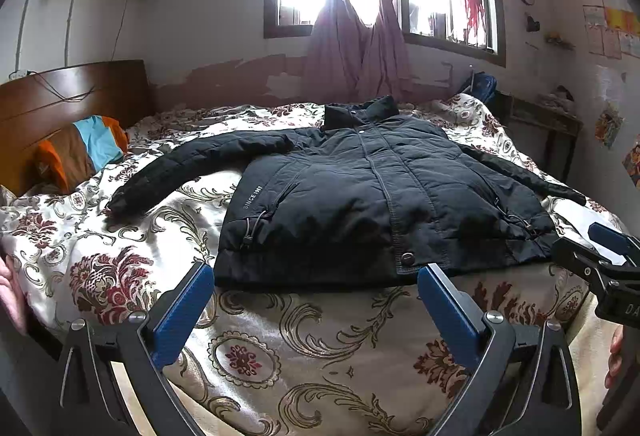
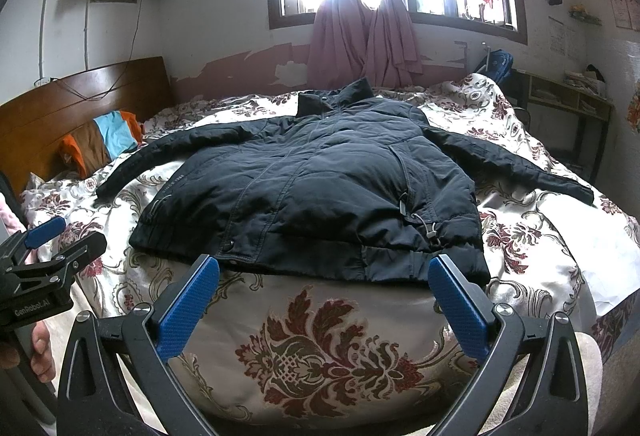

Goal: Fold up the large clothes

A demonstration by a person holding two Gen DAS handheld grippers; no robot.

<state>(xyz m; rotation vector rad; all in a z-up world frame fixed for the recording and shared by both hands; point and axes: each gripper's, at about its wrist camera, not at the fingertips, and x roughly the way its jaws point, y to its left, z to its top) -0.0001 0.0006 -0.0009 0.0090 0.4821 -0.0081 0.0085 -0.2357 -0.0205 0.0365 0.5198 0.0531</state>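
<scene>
A black padded jacket (image 1: 360, 192) lies flat, front up, on the floral bedspread (image 1: 304, 348), collar toward the window, both sleeves spread out to the sides. It also shows in the right wrist view (image 2: 320, 188). My left gripper (image 1: 316, 278) is open and empty, its blue pads just short of the jacket's hem, left of the front placket. My right gripper (image 2: 324, 270) is open and empty at the hem's right half. Each gripper shows at the edge of the other's view, the right one (image 1: 600, 248) and the left one (image 2: 60, 240).
A wooden headboard (image 1: 68, 104) and an orange, brown and blue pillow (image 1: 80, 152) are at the left. A window with tied pink curtains (image 1: 360, 36) is behind the bed. A small wooden desk (image 2: 568, 104) stands at the far right.
</scene>
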